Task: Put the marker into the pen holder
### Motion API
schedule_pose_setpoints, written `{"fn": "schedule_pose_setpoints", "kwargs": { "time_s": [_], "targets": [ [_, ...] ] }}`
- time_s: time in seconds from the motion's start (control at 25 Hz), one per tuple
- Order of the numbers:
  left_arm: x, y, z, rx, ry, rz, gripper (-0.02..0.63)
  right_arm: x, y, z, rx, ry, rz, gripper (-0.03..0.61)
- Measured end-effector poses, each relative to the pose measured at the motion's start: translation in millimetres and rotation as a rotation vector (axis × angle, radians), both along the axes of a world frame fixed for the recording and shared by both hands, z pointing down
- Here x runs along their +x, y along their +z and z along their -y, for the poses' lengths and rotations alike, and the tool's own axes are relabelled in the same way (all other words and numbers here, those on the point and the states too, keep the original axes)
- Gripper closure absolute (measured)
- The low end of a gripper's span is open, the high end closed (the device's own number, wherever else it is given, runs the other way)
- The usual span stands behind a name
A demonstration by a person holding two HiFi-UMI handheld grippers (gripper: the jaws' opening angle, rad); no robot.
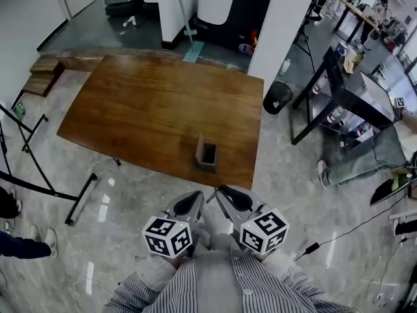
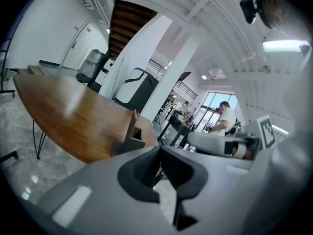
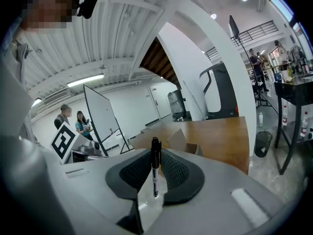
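A small brown open-topped pen holder [image 1: 207, 155] stands near the front edge of the wooden table [image 1: 143, 109]. Both grippers are held close to the person's chest, short of that edge. My right gripper [image 1: 220, 192] is shut on a black marker [image 3: 155, 173], which stands upright between its ribbed pads. Beyond those pads the pen holder [image 3: 188, 144] shows on the table. My left gripper [image 1: 199, 197] has its jaws together with nothing between them. In the left gripper view the pen holder [image 2: 131, 133] sits just ahead of the pads [image 2: 146, 168].
A black bin [image 1: 277, 96] stands off the table's right corner, beside a black-framed bench [image 1: 352, 96]. A person's legs [image 1: 365, 162] stretch over the floor at right. Black stand legs [image 1: 39, 175] cross the floor at left. Wooden steps [image 1: 45, 74] lie at the far left.
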State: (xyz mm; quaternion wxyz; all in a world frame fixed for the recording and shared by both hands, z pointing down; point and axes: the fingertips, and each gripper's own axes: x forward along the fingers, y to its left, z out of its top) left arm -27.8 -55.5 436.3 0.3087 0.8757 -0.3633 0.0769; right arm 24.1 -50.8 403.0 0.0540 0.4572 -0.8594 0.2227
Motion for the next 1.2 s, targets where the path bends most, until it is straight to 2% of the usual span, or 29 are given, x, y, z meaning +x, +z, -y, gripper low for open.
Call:
{"fn": "schedule_pose_setpoints", "kwargs": {
  "time_s": [0.32,0.56,1.2],
  "targets": [
    [6,11,29,-0.041,0.002,0.000,0.606,6,9,26,-0.036,-0.007,0.000,0.517],
    [3,11,44,-0.060,-0.042,-0.006,0.606,13,4,47,-0.041,-0.033,-0.002,0.517],
    [2,20,72,-0.100,-0.108,-0.031,0.606,25,-30,118,0.041,-0.053,0.001,0.517]
  ]
}}
